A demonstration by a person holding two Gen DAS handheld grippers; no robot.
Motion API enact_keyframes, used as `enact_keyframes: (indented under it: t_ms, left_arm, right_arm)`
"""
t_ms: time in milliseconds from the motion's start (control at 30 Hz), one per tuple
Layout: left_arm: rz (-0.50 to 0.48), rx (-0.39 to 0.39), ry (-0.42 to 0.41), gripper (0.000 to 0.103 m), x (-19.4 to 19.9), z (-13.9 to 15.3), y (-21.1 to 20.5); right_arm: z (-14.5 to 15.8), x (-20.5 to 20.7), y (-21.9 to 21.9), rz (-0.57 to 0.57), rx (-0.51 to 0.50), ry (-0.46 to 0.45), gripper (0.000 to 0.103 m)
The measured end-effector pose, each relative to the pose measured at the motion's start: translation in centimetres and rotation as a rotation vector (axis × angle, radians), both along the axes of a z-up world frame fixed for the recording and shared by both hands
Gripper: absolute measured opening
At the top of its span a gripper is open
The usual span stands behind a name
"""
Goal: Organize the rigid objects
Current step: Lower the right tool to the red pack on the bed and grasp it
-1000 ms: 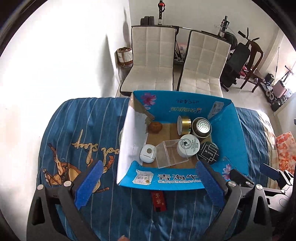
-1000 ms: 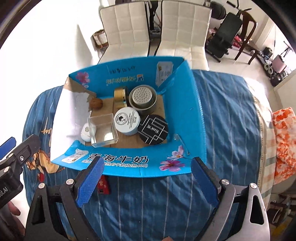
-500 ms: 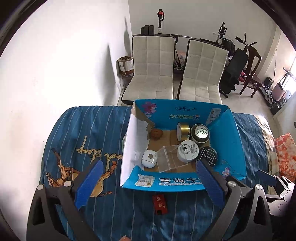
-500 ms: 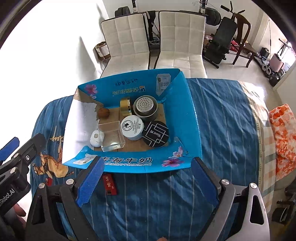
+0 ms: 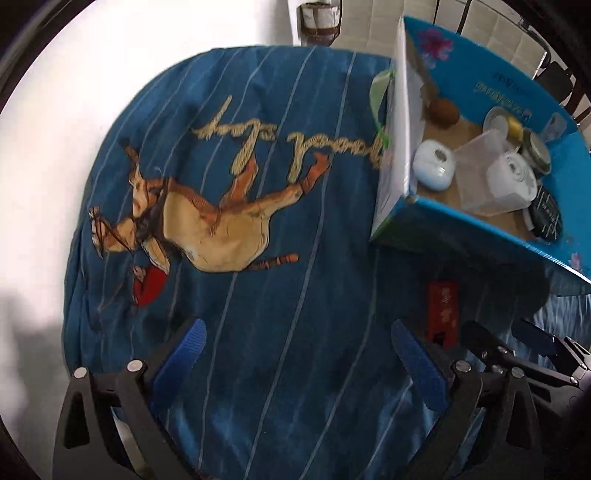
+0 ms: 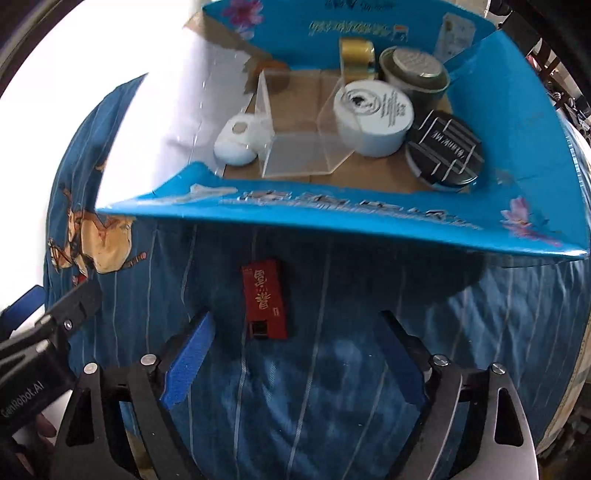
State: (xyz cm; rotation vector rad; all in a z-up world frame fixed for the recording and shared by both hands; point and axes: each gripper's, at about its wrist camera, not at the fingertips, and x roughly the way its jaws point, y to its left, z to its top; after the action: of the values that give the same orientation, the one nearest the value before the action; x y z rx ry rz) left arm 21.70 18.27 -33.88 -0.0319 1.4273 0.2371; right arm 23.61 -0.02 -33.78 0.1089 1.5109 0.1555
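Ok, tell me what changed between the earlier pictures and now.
Both grippers came down toward the blue bedspread. The right gripper now hangs just short of the red box, its fingers closing with nothing yet between them. The left gripper dropped over bare cloth, open and empty. Nothing was gripped or released. The red box, the blue carton and its contents stayed put.

blue striped bedcover (image 5: 295,258) with horse print (image 5: 207,218) spread over bed. white wall (image 5: 92,74) behind, brightly lit. small bin (image 5: 319,18) at wall foot. pale padded chair (image 5: 369,22) beyond.
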Motion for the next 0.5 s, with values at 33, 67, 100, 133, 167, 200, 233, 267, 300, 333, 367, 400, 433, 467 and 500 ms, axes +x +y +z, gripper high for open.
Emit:
enact_keyframes:
  t_ms: [33,67,100,133,167,200,233,267,300,333,367,400,433,467,500]
  left_arm:
    - [0.002,-0.002,0.023,0.103,0.0,-0.8,0.2]
    - [0.004,-0.010,0.039,0.103,0.0,-1.8,0.5]
    - [0.006,-0.014,0.050,0.103,-0.1,-2.5,0.7]
    - [0.004,-0.008,0.070,0.103,-0.1,-3.4,0.9]
    - [-0.002,-0.006,0.081,0.103,-0.1,-4.1,1.0]
    - [-0.008,-0.005,0.085,0.103,-0.1,-4.7,1.2]
    - [-0.016,0.002,0.094,0.103,-0.1,-5.4,1.3]
    - [-0.020,0.005,0.109,0.103,-0.1,-6.0,1.3]
    - [-0.021,0.003,0.120,0.103,-0.1,-6.5,1.4]
    - [-0.018,0.003,0.125,0.103,-0.1,-6.9,1.6]
    - [-0.018,0.004,0.127,0.103,-0.2,-7.1,1.6]
    - [-0.020,0.007,0.128,0.102,-0.2,-7.2,1.6]
    - [-0.023,0.009,0.130,0.103,-0.3,-7.3,1.6]
    - [-0.028,0.012,0.129,0.103,-0.4,-7.2,1.4]
    - [-0.034,0.016,0.126,0.103,-0.5,-7.1,1.2]
  right_arm:
    - [-0.9,0.0,0.5,-0.001,0.002,0.016,0.077]
    - [-1.8,-0.1,1.0,-0.001,0.002,0.026,0.073]
    - [-2.9,-0.2,1.7,0.000,-0.006,0.043,0.069]
    - [-3.9,-0.1,2.1,-0.001,-0.011,0.060,0.062]
    - [-4.7,-0.1,2.5,-0.006,-0.009,0.070,0.060]
    - [-5.3,-0.1,2.8,-0.011,-0.012,0.076,0.060]
    - [-6.2,0.0,3.2,-0.018,-0.015,0.086,0.058]
    - [-6.6,0.0,3.4,-0.022,-0.029,0.080,0.057]
    - [-6.9,0.1,3.8,-0.017,-0.058,0.064,0.057]
    - [-7.0,0.0,4.3,-0.010,-0.083,0.044,0.057]
    - [-7.1,0.0,4.9,0.000,-0.110,0.041,0.057]
    - [-7.3,-0.1,5.4,0.013,-0.137,0.043,0.056]
    - [-7.4,-0.3,5.8,0.027,-0.160,0.039,0.052]
    - [-7.4,-0.5,6.2,0.043,-0.180,0.030,0.046]
    - [-7.4,-0.8,6.3,0.051,-0.182,0.021,0.042]
